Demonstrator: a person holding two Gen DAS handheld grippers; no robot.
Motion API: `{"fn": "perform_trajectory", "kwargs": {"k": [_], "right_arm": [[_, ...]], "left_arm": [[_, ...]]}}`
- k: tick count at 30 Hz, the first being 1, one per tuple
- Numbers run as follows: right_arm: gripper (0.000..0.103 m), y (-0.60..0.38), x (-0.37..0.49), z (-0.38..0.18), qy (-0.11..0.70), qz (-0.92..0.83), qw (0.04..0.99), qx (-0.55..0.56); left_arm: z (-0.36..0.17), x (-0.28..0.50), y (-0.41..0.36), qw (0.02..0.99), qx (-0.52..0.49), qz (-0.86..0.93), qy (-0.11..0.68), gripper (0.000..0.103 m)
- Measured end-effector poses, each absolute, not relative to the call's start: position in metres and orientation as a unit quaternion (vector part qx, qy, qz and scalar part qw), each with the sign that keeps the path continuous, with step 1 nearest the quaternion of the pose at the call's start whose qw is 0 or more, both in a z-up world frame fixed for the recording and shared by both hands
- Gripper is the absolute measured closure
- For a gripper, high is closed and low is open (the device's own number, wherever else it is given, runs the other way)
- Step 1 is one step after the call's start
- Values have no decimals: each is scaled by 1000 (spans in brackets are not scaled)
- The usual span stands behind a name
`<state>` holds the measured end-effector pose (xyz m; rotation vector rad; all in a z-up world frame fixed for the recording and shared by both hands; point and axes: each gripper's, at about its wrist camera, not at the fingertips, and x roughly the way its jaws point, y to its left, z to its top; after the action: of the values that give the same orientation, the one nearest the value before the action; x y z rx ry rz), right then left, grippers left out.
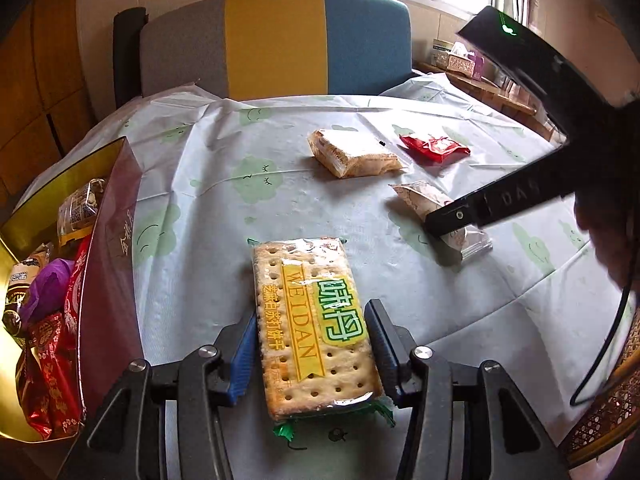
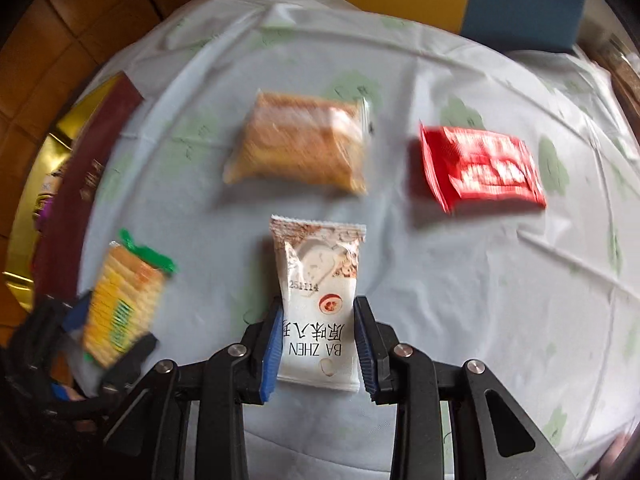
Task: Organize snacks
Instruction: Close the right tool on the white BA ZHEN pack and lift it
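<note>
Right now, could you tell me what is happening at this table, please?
A person is sorting snacks with a handheld gripper in each hand. The left gripper has its jaws around a cracker packet; the right gripper has its jaws shut on a white snack packet. A clear-wrapped biscuit pack and a red packet lie loose on the tablecloth. The gold-lined box already holds several snacks.

The left gripper (image 1: 312, 354) clamps a cracker pack (image 1: 314, 326) between its blue pads (image 1: 243, 354), above the tablecloth (image 1: 208, 184); just to its left stands an open box (image 1: 108, 264) filled with wrapped snacks; ahead and to the right lie a clear cake pack (image 1: 352, 154) and, beyond it, a red packet (image 1: 434, 148); nearer on the right, the right gripper (image 1: 452, 218) reaches down onto a white packet (image 1: 436, 210); a striped chair (image 1: 276, 40) stands past the table.
</note>
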<state>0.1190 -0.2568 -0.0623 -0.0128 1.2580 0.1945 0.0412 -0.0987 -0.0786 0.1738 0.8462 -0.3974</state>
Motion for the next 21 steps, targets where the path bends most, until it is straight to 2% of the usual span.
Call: {"fn": "perform_trajectory", "kwargs": {"k": [21], "right_arm": [[62, -245, 112, -66, 566, 81, 819, -52]], "left_arm": [[-78, 42, -104, 890, 97, -175, 410, 51]]}}
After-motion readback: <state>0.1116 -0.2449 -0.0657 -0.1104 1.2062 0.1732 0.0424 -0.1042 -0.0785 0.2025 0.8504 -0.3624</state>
